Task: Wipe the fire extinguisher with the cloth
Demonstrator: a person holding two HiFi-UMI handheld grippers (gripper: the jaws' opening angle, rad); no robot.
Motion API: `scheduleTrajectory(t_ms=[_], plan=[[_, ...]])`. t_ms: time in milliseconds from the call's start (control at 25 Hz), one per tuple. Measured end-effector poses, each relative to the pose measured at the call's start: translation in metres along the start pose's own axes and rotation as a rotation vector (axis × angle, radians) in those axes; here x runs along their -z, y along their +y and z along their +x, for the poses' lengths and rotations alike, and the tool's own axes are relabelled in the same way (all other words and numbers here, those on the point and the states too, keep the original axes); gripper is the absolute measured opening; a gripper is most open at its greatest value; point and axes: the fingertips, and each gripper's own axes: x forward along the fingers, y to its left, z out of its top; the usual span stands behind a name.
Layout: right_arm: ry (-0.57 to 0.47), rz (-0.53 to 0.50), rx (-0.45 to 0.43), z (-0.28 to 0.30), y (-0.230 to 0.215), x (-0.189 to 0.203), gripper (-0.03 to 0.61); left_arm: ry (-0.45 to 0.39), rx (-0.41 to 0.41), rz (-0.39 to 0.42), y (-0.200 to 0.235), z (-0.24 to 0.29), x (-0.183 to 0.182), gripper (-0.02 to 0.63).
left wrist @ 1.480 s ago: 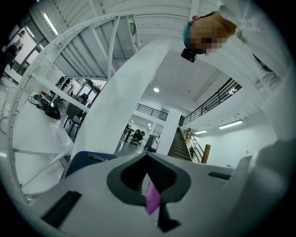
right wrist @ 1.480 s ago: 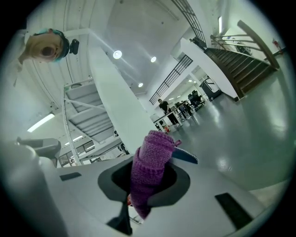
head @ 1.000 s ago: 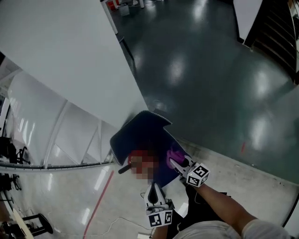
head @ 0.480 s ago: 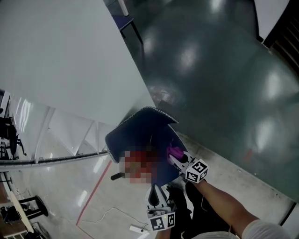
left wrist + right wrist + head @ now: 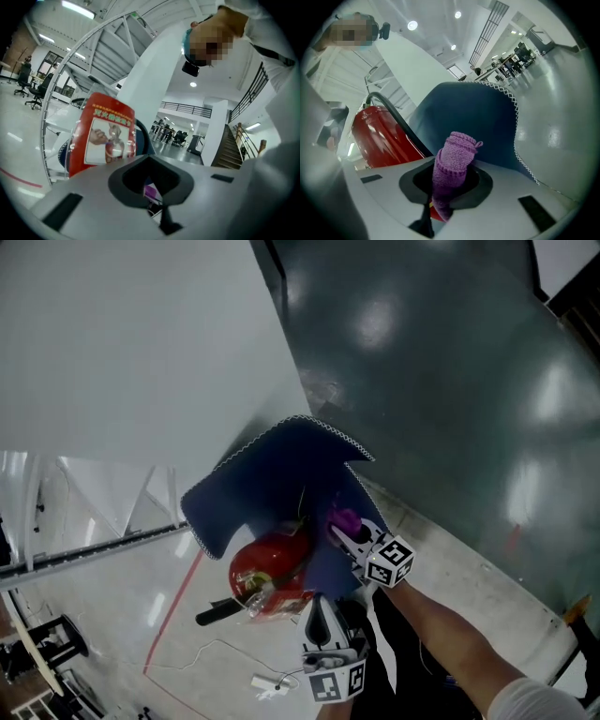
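A red fire extinguisher (image 5: 269, 565) lies tilted on a dark blue mat (image 5: 281, 479) with a white stitched edge. Its black hose (image 5: 217, 612) points down-left, and a printed tag (image 5: 108, 136) in a clear sleeve hangs on it. My right gripper (image 5: 345, 538) is shut on a rolled purple cloth (image 5: 344, 519), which sits against the extinguisher's right side. In the right gripper view the cloth (image 5: 453, 157) sticks up from the right gripper (image 5: 449, 187), with the red cylinder (image 5: 384, 136) just left of it. My left gripper (image 5: 319, 615) is just below the extinguisher. In its own view the left gripper (image 5: 151, 183) looks shut with nothing between the jaws.
A white wall (image 5: 141, 343) rises to the upper left, and a white steel frame (image 5: 94, 545) stands left of the mat. Dark glossy floor (image 5: 450, 381) spreads to the right. A red floor line (image 5: 173, 620) and a white cable with a small plug (image 5: 265, 682) lie below.
The head view has swung, so the mat and extinguisher sit slightly lower-left and larger. The right gripper stays with the cloth against the extinguisher's right side; the left gripper stays just below it.
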Motion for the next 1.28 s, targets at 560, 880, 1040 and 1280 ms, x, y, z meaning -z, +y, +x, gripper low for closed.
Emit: scheduleTrajectory(t_ms=[560,880,1040,1280], plan=[[0.059,0.026,-0.023,0.063,-0.044,0.060,0.061,0.008,-0.021,-0.066,0.021,-0.006,0.045,0.006],[0.071,0.067,-0.040,0.076,-0.036,0.069,0.061,0.012,-0.005,-0.081,0.027,-0.010,0.045,0.006],[0.047,0.097,-0.055,0.074,-0.033,0.058,0.061,0.013,0.010,-0.083,0.021,-0.011,0.044,0.006],[0.023,0.087,-0.112,0.066,-0.013,0.030,0.061,0.005,0.031,-0.078,0.011,-0.020,0.036,0.006]])
